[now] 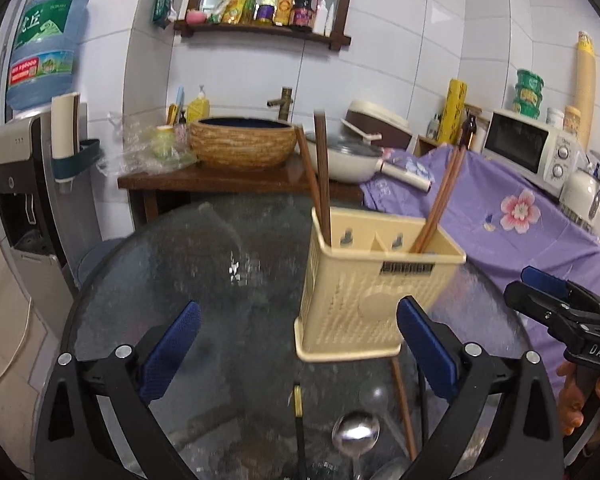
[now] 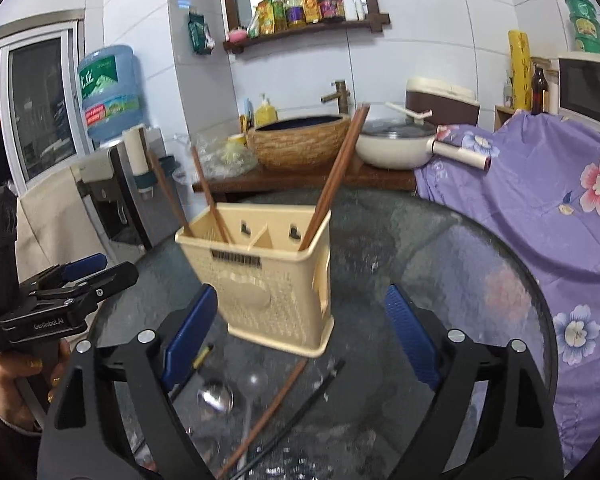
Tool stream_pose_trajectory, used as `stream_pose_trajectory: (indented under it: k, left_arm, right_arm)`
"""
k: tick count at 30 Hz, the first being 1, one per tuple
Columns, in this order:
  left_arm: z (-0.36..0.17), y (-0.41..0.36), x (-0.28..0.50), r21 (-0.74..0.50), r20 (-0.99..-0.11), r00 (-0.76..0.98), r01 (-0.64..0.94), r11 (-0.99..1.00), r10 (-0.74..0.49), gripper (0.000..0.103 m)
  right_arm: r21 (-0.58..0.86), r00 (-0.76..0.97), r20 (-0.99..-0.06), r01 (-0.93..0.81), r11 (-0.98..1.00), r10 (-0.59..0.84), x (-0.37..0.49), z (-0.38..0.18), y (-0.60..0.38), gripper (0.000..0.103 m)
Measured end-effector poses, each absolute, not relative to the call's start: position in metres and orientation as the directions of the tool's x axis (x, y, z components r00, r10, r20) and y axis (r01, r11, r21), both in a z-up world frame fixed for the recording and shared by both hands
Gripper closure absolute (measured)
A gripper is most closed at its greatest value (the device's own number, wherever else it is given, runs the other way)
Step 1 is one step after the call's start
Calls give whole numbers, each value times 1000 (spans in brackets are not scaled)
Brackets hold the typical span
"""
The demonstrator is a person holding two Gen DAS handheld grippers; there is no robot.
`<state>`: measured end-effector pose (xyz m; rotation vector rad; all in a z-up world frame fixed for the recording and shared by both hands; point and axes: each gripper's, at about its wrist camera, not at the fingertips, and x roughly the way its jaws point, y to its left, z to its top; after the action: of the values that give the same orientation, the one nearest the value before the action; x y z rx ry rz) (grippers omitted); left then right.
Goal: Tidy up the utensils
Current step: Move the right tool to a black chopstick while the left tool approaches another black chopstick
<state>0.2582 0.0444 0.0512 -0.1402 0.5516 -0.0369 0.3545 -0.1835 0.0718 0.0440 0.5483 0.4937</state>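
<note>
I was between picks: some chopsticks already stood in the cream holder (image 1: 376,280), a pair leaning in its left compartment and a pair in its right, while the rest of the utensils lay loose on the glass surface (image 1: 180,248) nearer to me. In the left view a metal spoon (image 1: 356,434) lay closest, with a clear plastic spoon (image 1: 374,396) just beyond it, a dark stick with a gold band (image 1: 298,400) to its left and a brown chopstick (image 1: 402,400) to its right, its far end hidden behind the holder's base. My left jaws (image 1: 298,344) stood wide and empty, the blue pads touching nothing, the right pad overlapping the holder's near corner in the picture, though I could not tell whether it met it. My right jaws (image 2: 302,332) were also spread wide with nothing between them, hanging over the brown chopstick and a black stick (image 2: 300,404) that lay slantwise beside each other. I judged the next move to be lowering one pair of jaws onto a loose piece, probably the brown chopstick, closing across its thin shaft and lifting it to a compartment. Slim sticks on slick glass would want a square, low approach.
</note>
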Motion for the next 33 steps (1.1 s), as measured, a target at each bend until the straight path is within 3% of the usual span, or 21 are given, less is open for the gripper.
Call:
stream_pose_trajectory:
  k: [7, 18, 27, 33]
  left_arm:
    - [13, 35, 243, -112, -592, 800, 45, 993, -103, 7]
    - [-25, 33, 231, -46, -661, 745, 78, 996, -89, 7]
    - [-42, 43, 239, -116, -723, 682, 38, 993, -111, 9]
    - [-47, 44, 247, -91, -743, 664, 26, 995, -86, 30]
  right_arm:
    - [175, 701, -547, -439, 881, 458, 337, 30, -183, 11]
    - [240, 613, -652, -391, 889, 445, 334, -19, -195, 10]
    - [234, 531, -743, -365, 901, 408, 345, -41, -185, 39]
    - [246, 499, -772, -336, 909, 394, 357, -45, -174, 44]
